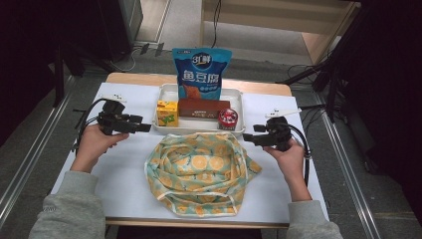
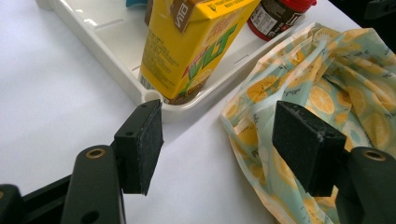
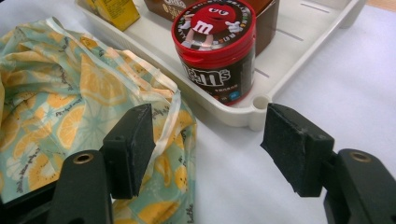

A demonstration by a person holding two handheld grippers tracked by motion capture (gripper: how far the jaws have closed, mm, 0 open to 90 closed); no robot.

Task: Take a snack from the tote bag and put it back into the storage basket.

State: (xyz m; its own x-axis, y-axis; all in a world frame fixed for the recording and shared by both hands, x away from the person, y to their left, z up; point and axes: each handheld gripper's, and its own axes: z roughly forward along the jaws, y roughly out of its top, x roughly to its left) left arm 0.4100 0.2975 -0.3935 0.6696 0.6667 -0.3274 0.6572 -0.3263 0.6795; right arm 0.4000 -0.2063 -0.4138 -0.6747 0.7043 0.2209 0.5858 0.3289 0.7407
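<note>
A cloth bag with an orange-slice print [image 1: 199, 169] lies open in the middle of the white table [image 1: 124, 189]. Behind it stands a white tray [image 1: 238, 95] with a yellow juice carton [image 1: 167, 113], a brown box [image 1: 201, 107], a red-lidded M&M's jar [image 1: 228, 118] and a tall blue snack pouch [image 1: 200, 72]. My left gripper [image 1: 147, 128] is open, left of the tray. Its jaws [image 2: 219, 140] frame bare table, with the carton [image 2: 187, 51] and the bag's edge [image 2: 327, 93] just ahead. My right gripper [image 1: 245, 139] is open beside the bag's right edge, and its jaws [image 3: 205, 144] point at the jar [image 3: 217, 51].
The table's wooden far edge [image 1: 259, 87] runs behind the tray. Cables and metal rails lie on the floor at both sides. Bare white tabletop lies to the left and right of the bag.
</note>
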